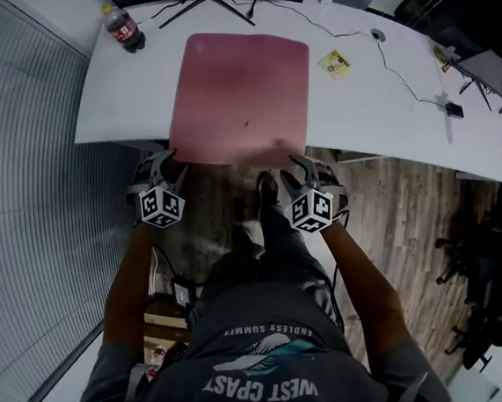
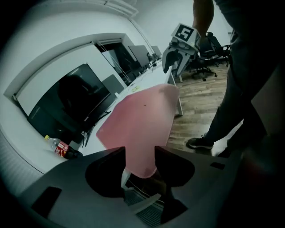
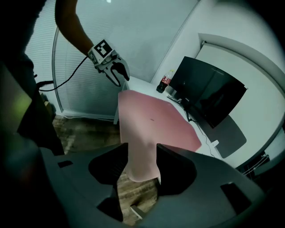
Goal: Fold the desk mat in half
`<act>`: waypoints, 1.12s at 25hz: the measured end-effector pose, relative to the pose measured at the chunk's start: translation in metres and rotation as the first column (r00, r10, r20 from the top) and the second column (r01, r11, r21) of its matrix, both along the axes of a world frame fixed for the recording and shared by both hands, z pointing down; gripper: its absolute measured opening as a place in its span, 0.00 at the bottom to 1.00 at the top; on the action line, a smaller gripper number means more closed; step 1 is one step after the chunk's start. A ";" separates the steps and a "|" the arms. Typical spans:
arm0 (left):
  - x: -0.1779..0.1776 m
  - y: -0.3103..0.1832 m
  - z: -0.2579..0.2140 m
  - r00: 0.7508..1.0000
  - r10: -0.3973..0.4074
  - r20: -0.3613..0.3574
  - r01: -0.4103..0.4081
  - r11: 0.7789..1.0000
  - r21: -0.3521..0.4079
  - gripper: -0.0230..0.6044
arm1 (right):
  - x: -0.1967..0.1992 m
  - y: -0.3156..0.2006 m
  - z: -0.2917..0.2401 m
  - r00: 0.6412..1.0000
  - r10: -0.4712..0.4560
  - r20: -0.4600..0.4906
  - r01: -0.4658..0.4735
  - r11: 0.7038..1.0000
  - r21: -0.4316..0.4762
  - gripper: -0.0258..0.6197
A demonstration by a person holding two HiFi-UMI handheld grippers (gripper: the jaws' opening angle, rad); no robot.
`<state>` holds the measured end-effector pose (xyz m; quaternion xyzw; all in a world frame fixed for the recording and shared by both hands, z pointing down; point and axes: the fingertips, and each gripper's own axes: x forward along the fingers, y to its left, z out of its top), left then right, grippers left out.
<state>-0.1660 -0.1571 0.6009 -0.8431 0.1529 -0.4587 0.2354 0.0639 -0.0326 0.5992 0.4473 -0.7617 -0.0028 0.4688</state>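
The pink desk mat (image 1: 243, 98) lies flat on the white desk (image 1: 375, 102), its near edge at the desk's front edge. My left gripper (image 1: 166, 163) is at the mat's near left corner and my right gripper (image 1: 309, 169) at its near right corner. In the left gripper view the mat's corner (image 2: 142, 129) sits between the jaws of the left gripper (image 2: 140, 160), which stand apart and do not press it. The right gripper view shows the same: the mat's corner (image 3: 147, 133) lies loose inside the open right gripper (image 3: 142, 164).
A cola bottle (image 1: 122, 26) stands at the desk's far left. A yellow card (image 1: 334, 63) lies right of the mat, with cables and small devices further right. A dark monitor (image 3: 207, 93) stands behind the mat. Office chairs (image 1: 482, 280) are on the wooden floor at right.
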 end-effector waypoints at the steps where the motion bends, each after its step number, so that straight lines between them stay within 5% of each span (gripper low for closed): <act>1: 0.000 -0.001 0.010 1.000 -0.003 0.018 0.003 1.000 0.006 0.40 | 0.000 0.001 0.010 1.000 -0.011 -0.018 0.011 1.000 -0.012 0.39; 8: 0.002 -0.010 0.057 0.992 -0.030 0.119 0.018 0.994 0.107 0.66 | 0.000 0.008 0.059 0.980 -0.088 -0.180 0.082 0.996 -0.039 0.56; 16: 0.008 -0.018 0.077 0.992 -0.046 0.121 0.025 0.985 0.170 0.67 | 0.020 -0.001 0.086 0.916 -0.109 -0.387 0.128 0.991 0.023 0.61; 23: 0.011 -0.018 0.071 0.996 -0.042 0.081 0.025 0.978 0.208 0.52 | 0.027 -0.007 0.083 0.911 -0.131 -0.390 0.166 0.984 0.057 0.55; 28: 0.011 -0.007 0.059 0.997 -0.044 0.060 0.031 0.980 0.196 0.34 | 0.029 -0.009 0.061 0.931 -0.129 -0.341 0.174 0.979 0.105 0.35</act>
